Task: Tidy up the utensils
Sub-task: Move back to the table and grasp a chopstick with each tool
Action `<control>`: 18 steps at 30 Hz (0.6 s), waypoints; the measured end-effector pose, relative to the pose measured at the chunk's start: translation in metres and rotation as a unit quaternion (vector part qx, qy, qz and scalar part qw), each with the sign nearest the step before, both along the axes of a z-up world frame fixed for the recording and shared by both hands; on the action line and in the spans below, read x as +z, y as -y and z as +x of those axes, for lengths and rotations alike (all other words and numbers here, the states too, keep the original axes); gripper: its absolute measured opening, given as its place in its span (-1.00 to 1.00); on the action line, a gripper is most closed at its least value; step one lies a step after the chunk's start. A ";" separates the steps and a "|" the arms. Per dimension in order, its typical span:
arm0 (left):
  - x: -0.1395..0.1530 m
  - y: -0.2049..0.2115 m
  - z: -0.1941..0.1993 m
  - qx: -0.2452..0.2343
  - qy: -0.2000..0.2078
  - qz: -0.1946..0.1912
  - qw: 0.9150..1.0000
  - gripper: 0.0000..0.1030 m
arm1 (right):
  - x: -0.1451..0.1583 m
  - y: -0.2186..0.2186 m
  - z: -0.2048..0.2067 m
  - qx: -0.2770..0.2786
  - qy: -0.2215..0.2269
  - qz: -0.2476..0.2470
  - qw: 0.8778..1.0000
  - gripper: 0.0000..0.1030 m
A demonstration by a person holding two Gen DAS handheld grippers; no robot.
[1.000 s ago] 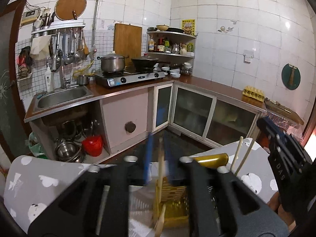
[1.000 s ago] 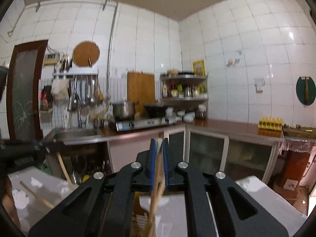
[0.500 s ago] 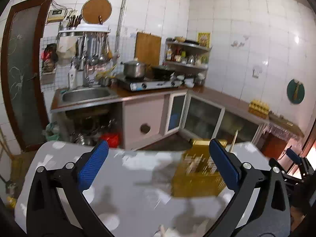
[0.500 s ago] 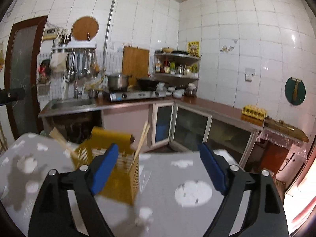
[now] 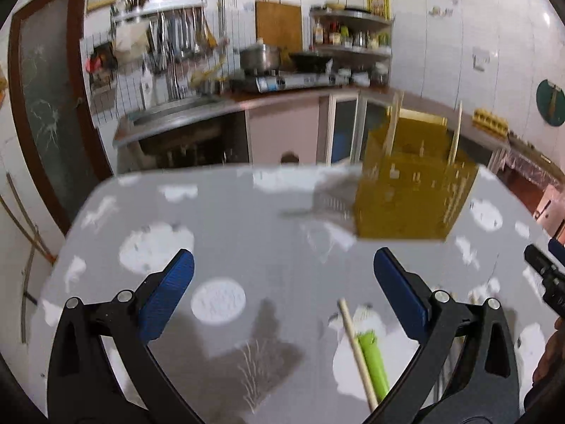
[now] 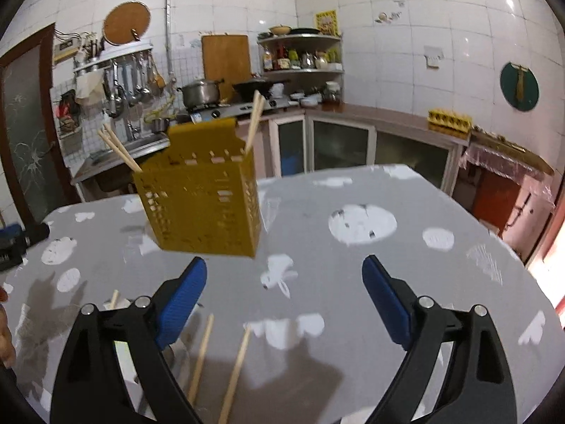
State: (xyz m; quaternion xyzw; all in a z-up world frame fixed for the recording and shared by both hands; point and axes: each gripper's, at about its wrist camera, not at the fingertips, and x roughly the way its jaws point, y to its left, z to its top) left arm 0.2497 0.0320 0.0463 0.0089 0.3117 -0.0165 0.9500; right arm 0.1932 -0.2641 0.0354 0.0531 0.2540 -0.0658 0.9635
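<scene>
Both your grippers, left [image 5: 282,293] & right [image 6: 284,298], jaws apart, empty; loose chopsticks [image 6: 235,374] on desk [image 6: 353,282] w/ yellow utensil basket [image 6: 203,205] upright nearby for loading.

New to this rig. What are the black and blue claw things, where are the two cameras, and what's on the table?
No robot here: a person holds a two-finger gripper in each hand, with a fisheye camera on each looking forward along its fingers. One picture comes from the left gripper, the other from the right gripper. Both are open and hold nothing. On the grey patterned tablecloth stands a yellow perforated plastic utensil basket with wooden chopsticks sticking out. Loose wooden chopsticks lie near the right gripper. A green-handled utensil lies near the left one; what it is cannot be told.
</scene>
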 end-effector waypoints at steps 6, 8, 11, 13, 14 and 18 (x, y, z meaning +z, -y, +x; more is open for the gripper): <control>-0.034 -0.004 0.008 0.010 -0.043 -0.022 0.999 0.91 | -0.023 -0.003 0.003 -0.007 -0.035 0.010 0.999 0.71; -0.043 -0.003 0.010 0.009 -0.057 -0.033 0.998 0.91 | -0.032 -0.005 0.006 -0.009 -0.052 0.005 0.999 0.71; -0.052 -0.002 0.013 0.012 -0.072 -0.036 0.997 0.91 | -0.042 -0.012 0.011 -0.015 -0.082 -0.009 0.996 0.71; -0.060 0.002 0.015 0.013 -0.081 -0.027 0.996 0.91 | -0.051 -0.018 0.017 -0.012 -0.109 -0.019 0.994 0.71; -0.062 0.005 0.017 0.012 -0.086 -0.022 0.996 0.90 | -0.053 -0.021 0.019 -0.012 -0.119 -0.024 0.993 0.70; -0.073 0.010 0.023 0.012 -0.109 -0.015 0.994 0.90 | -0.065 -0.030 0.028 -0.001 -0.148 -0.030 0.989 0.46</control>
